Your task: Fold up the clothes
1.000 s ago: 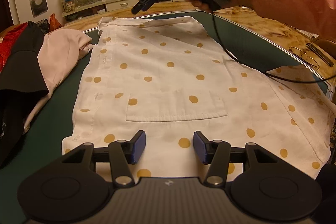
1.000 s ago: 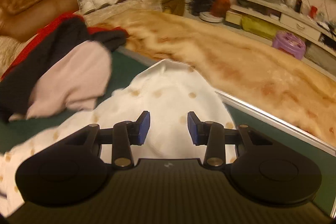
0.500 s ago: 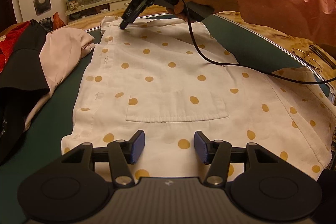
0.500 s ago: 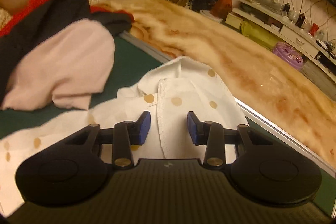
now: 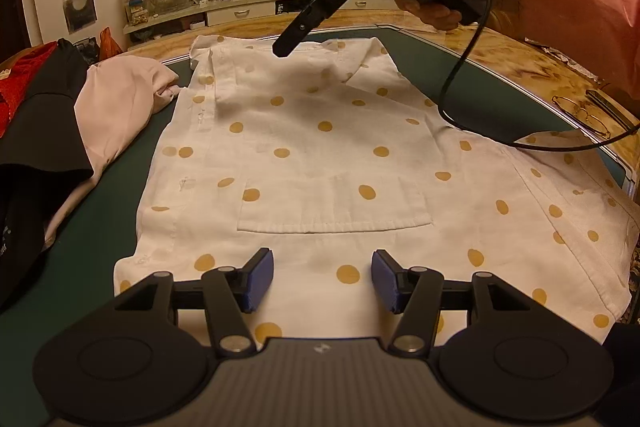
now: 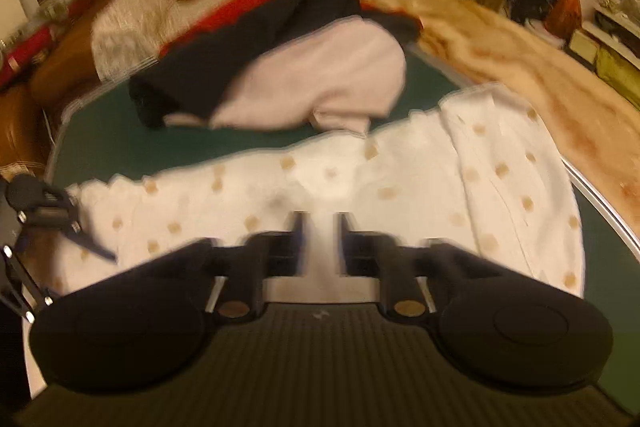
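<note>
We see the green surface partly hidden under clothes. The white dotted shirt lies spread flat across its middle, its right edge cut off by the frame. A heap of pink, black and red garments sits just beside it on the left, badly smeared in the right wrist view. Left claw hovers spread over the shirt's near hem, nothing between its pads. Right claw is blurred; its jaws are opening above the shirt, apparently empty.

Right claw lifted off polka-dot shirt, jaws opening; collar corner now folded inward.
</note>
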`<state>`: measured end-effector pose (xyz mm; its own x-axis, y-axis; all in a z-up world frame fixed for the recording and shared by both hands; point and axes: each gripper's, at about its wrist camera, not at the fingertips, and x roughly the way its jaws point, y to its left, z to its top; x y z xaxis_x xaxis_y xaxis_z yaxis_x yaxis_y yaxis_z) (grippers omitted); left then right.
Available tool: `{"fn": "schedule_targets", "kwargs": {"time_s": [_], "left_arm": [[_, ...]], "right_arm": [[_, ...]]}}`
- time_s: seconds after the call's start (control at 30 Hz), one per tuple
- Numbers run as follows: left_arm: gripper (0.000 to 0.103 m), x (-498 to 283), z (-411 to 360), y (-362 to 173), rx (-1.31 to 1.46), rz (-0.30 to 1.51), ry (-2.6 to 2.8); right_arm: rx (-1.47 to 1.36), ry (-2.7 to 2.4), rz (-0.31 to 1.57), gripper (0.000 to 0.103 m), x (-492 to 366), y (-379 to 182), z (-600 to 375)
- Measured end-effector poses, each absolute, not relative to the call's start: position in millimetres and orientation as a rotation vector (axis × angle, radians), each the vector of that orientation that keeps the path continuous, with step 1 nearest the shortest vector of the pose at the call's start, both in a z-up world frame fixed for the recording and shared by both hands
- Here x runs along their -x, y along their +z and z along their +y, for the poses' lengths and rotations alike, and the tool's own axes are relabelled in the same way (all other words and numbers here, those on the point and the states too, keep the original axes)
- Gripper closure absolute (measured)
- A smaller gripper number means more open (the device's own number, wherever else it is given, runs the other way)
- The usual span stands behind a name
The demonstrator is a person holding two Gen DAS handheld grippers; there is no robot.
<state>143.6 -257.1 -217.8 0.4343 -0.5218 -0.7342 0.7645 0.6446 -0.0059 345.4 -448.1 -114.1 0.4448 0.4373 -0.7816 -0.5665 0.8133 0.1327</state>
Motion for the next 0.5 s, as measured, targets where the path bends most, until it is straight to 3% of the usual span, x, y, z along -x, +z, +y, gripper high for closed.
{"fn": "schedule_targets", "kwargs": {"time_s": [0.03, 0.2, 0.5], "left_arm": [[0.042, -143.6, -257.2, -217.9, -0.353, 0.773, -0.820], [0.042, -143.4, -257.5, -217.4, -0.353, 0.775, -0.820], [0.042, -142.8, -257.8, -217.6, -0.357, 0.773, -0.821]], "right_arm": [[0.172, 0.595, 0.902, 0.053, -348.0, -112.9, -450.8], [0.100, 0.375, 0.778, 0.053, -387.3, -113.0, -471.3], [0.113, 0.361, 0.856, 0.053, -453.9, -152.2, -469.6]]}}
